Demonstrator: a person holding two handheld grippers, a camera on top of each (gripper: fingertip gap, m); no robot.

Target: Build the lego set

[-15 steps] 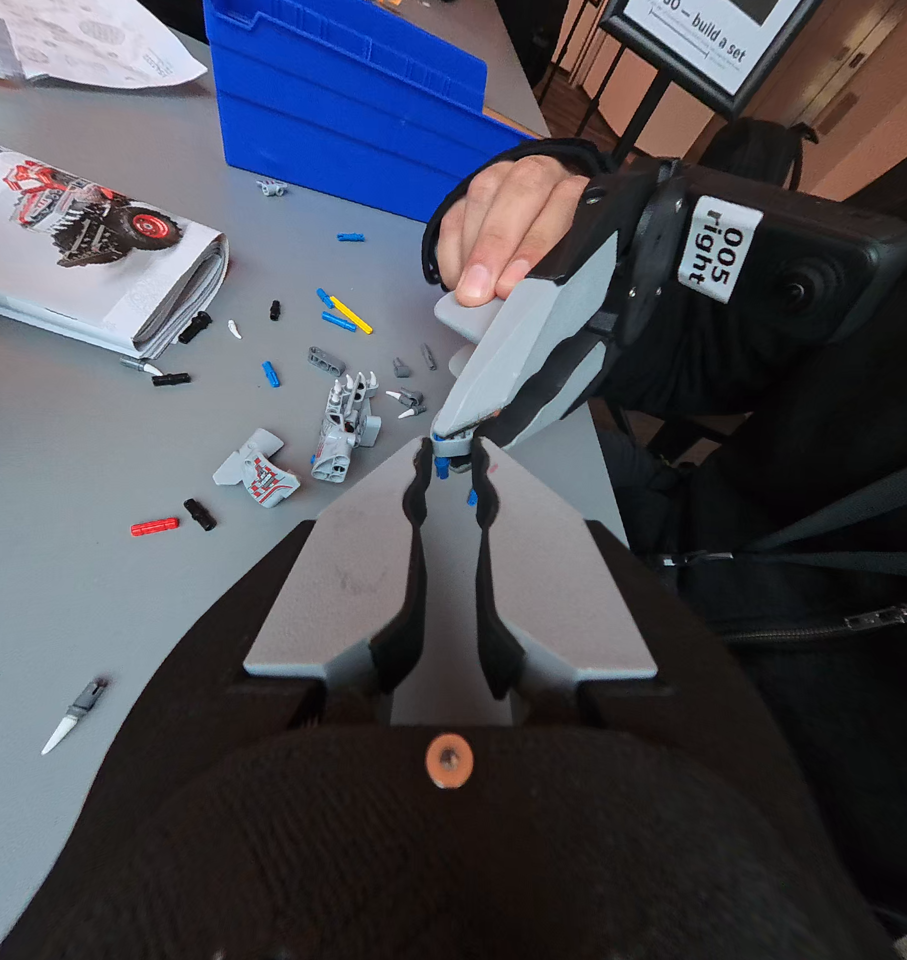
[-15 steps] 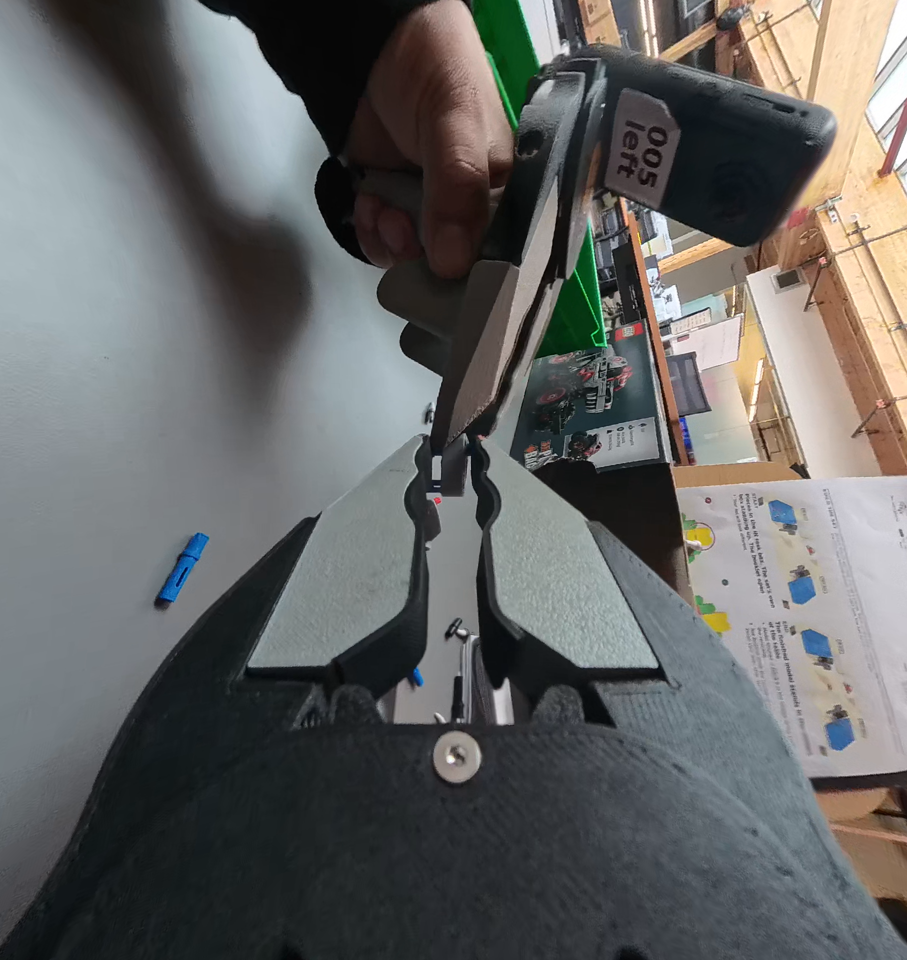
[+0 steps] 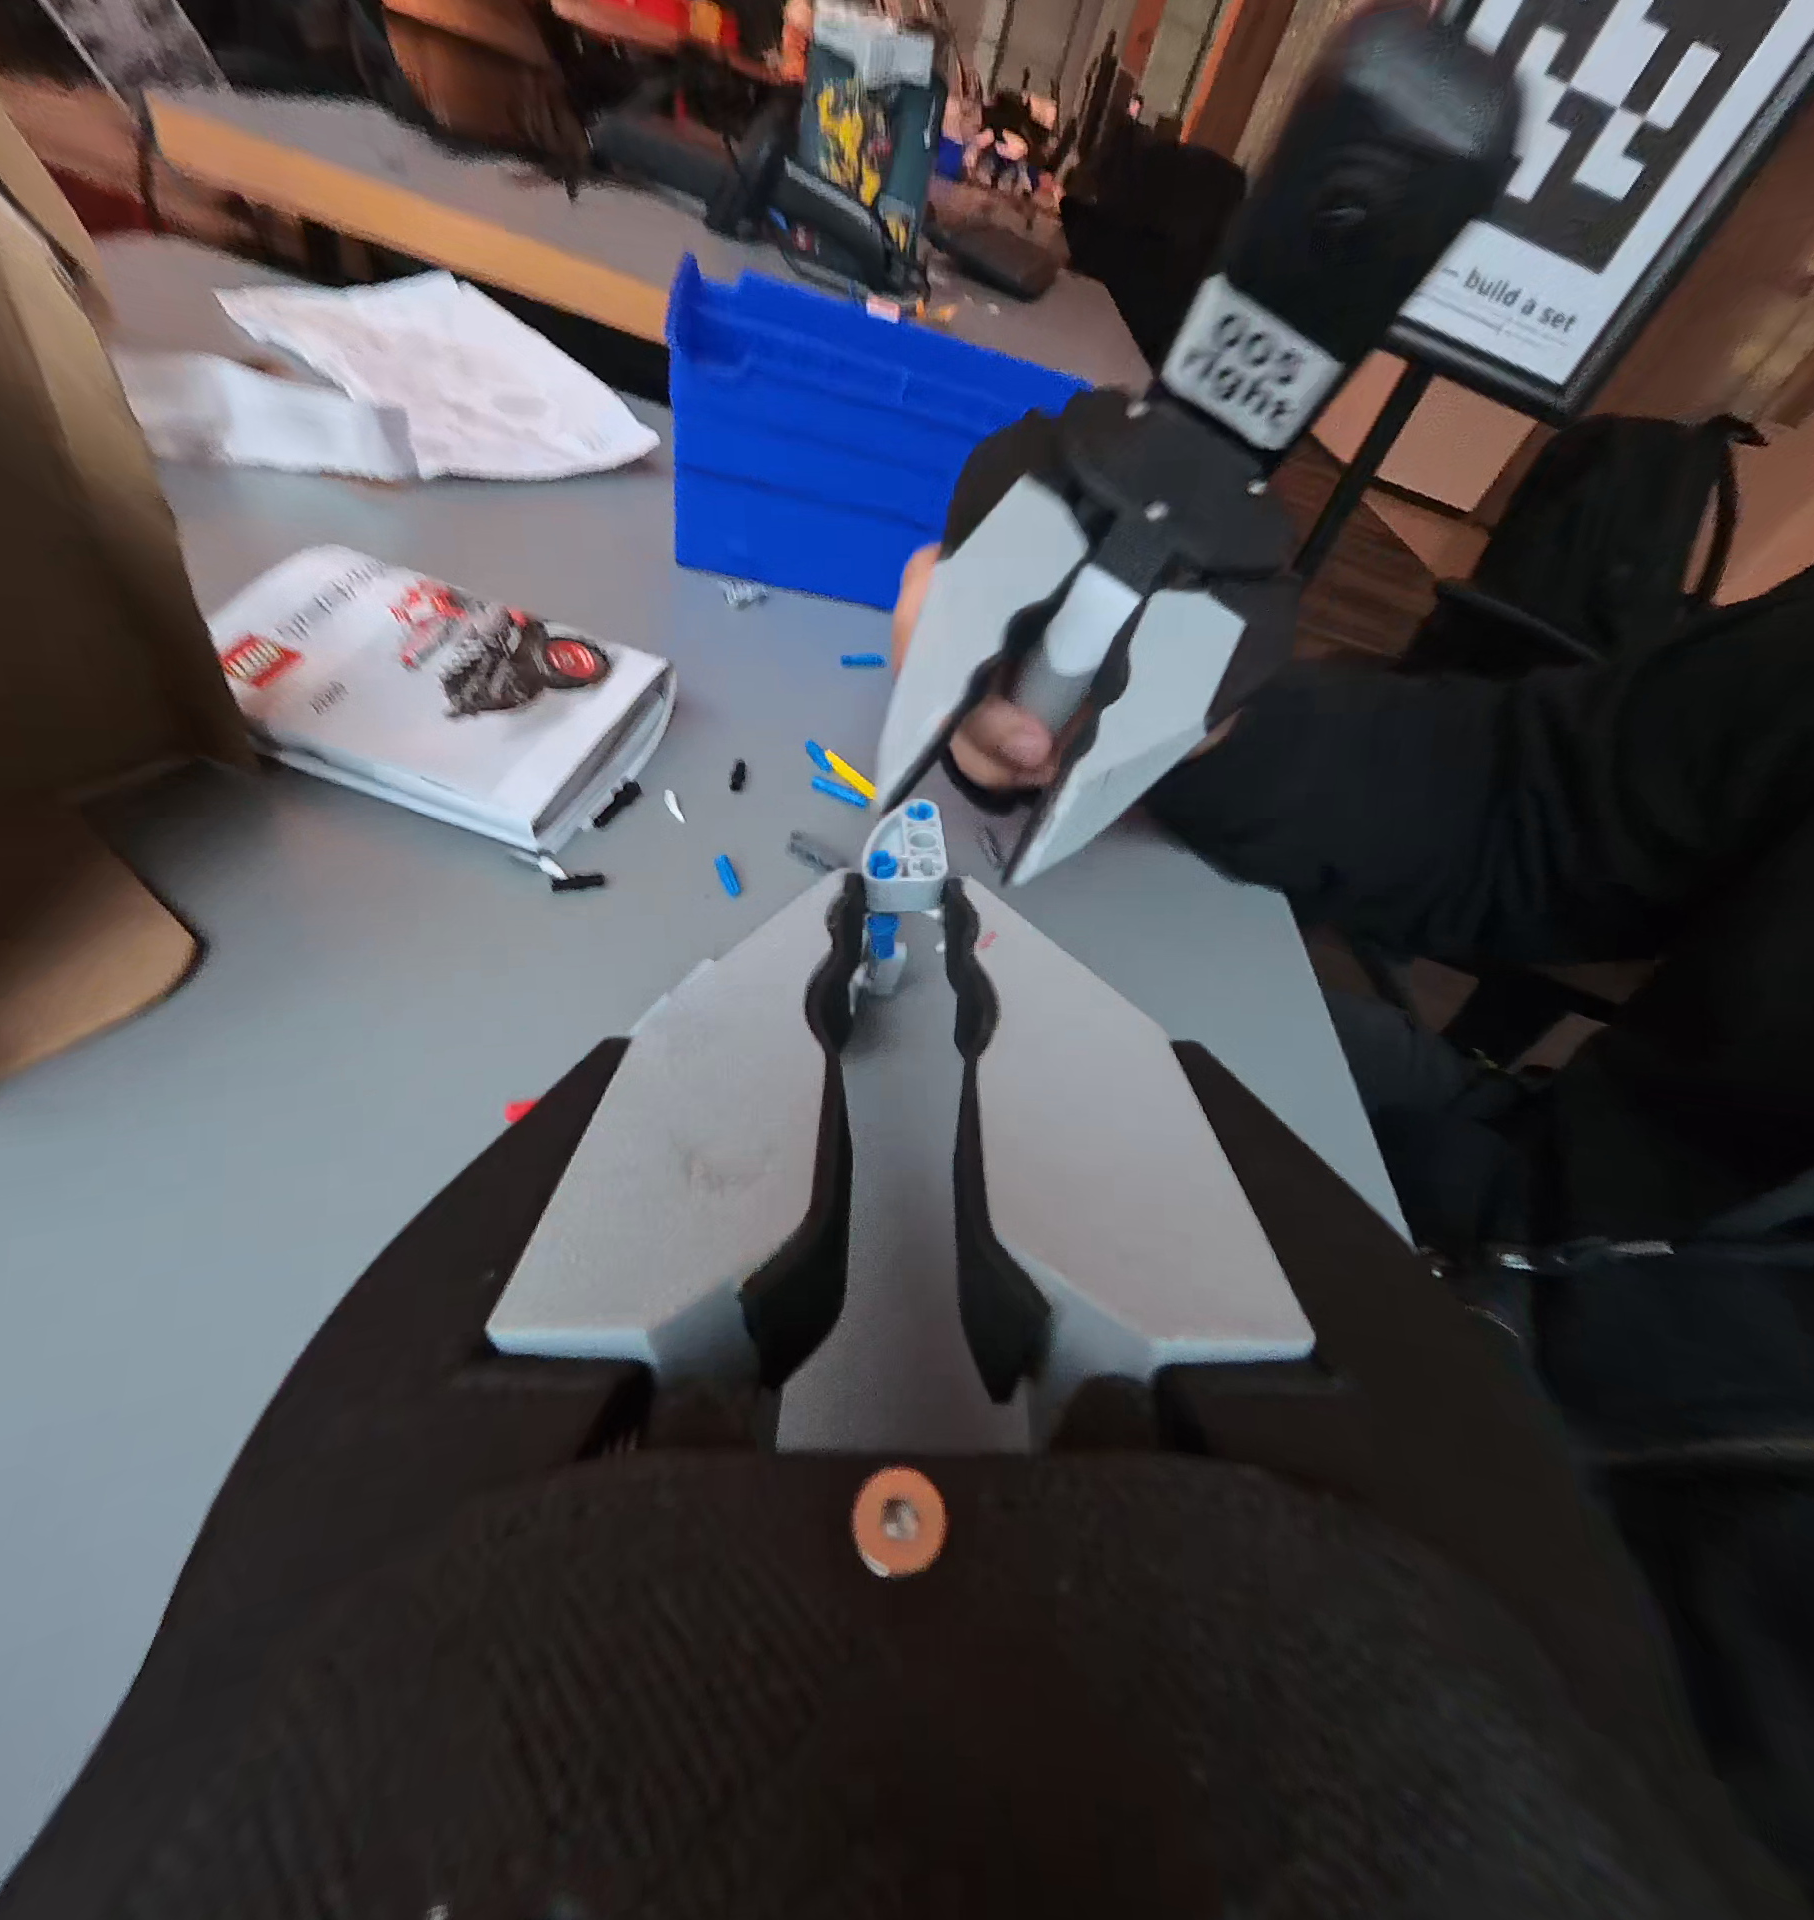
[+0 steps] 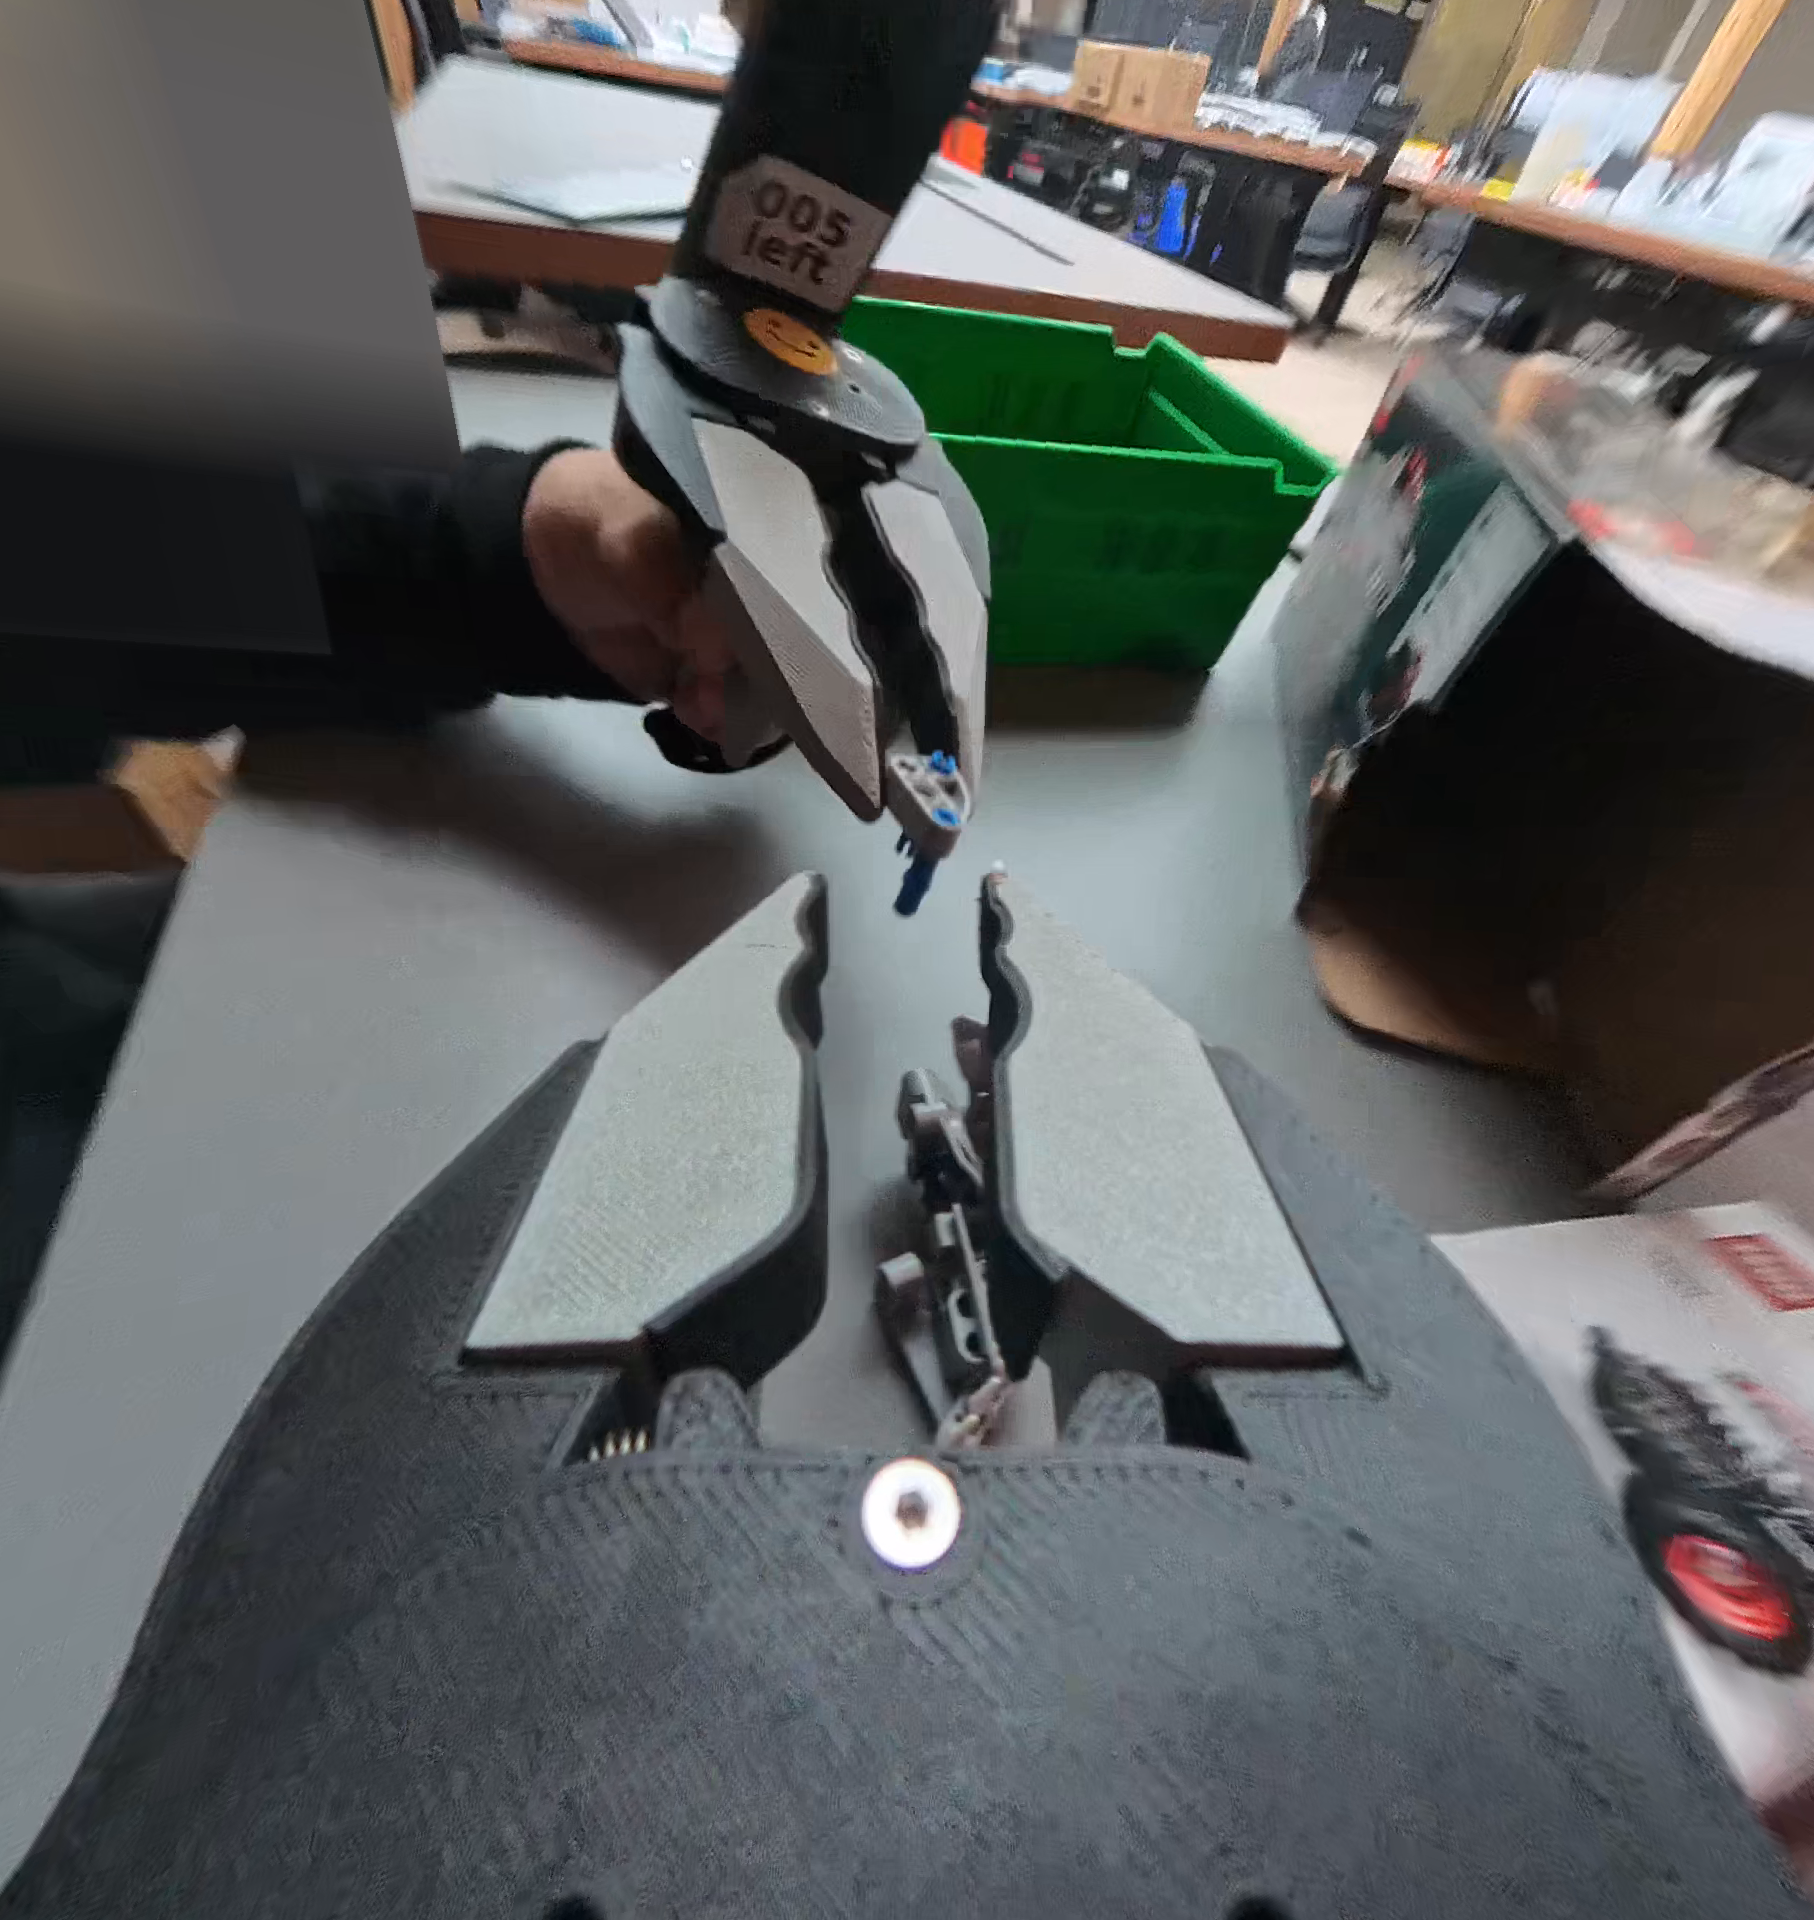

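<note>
Up off the grey table (image 3: 311, 1039), the left gripper (image 3: 898, 894) is clenched on a small light-grey lego piece (image 3: 908, 847) — a rounded, roughly triangular plate with round holes through its face. Blue pins (image 3: 918, 812) sit in two of those holes, and a blue connector (image 3: 885, 935) hangs from its lower edge between the fingers. From the right wrist view the same piece (image 4: 927, 790) shows at the tips of the left gripper (image 4: 924, 774), the blue connector (image 4: 913, 888) pointing down from it.

Just beyond it the right gripper (image 3: 950, 842) hangs with its jaws parted and nothing between them; its own view (image 4: 903, 894) shows the same wide gap, tips close to the piece but apart from it.

On the table lie loose parts — blue pins, a yellow axle (image 3: 849, 771), black pins (image 3: 617, 802) — beside a folded instruction booklet (image 3: 435, 686). A blue bin (image 3: 820, 457) stands farther back; a green bin (image 4: 1100, 499) shows in the other view. A dark grey sub-assembly (image 4: 944, 1247) lies on the table under the right gripper.
</note>
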